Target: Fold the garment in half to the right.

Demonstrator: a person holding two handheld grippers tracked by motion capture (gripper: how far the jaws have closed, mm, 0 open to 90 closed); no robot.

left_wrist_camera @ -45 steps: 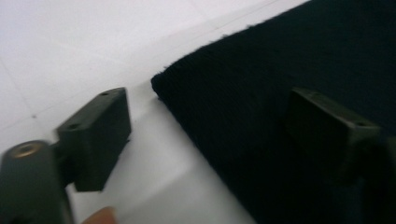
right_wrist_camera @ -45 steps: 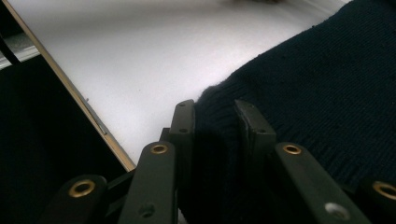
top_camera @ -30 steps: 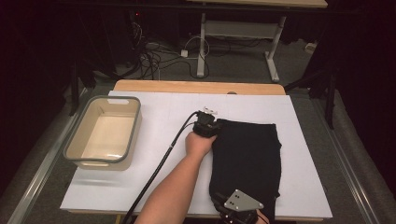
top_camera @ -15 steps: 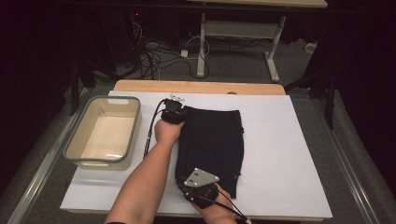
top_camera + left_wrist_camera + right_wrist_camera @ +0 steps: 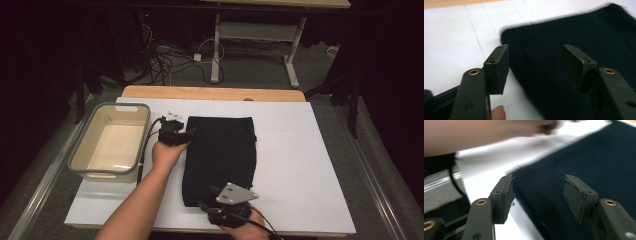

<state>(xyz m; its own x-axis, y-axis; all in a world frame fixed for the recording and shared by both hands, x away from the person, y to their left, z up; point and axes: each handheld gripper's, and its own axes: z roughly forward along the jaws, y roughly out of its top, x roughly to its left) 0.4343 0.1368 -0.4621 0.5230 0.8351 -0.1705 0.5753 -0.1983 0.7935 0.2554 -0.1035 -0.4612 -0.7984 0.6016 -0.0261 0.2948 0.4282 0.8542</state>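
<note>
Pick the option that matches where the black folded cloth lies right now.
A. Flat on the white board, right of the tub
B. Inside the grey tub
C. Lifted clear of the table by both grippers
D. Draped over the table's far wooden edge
A: the black folded cloth lies flat on the white board, beside the grey tub, with the left gripper and right gripper open at its corners.

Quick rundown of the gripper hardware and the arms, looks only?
Both are black two-jaw units. The left gripper has flat, dark rectangular pads on arms with brass-coloured rivets; a black cable trails from it, and a small white part sits on top. The right gripper has the same jaws, plus a grey three-cornered plate on top. Forearms are bare, no sleeves visible.
</note>
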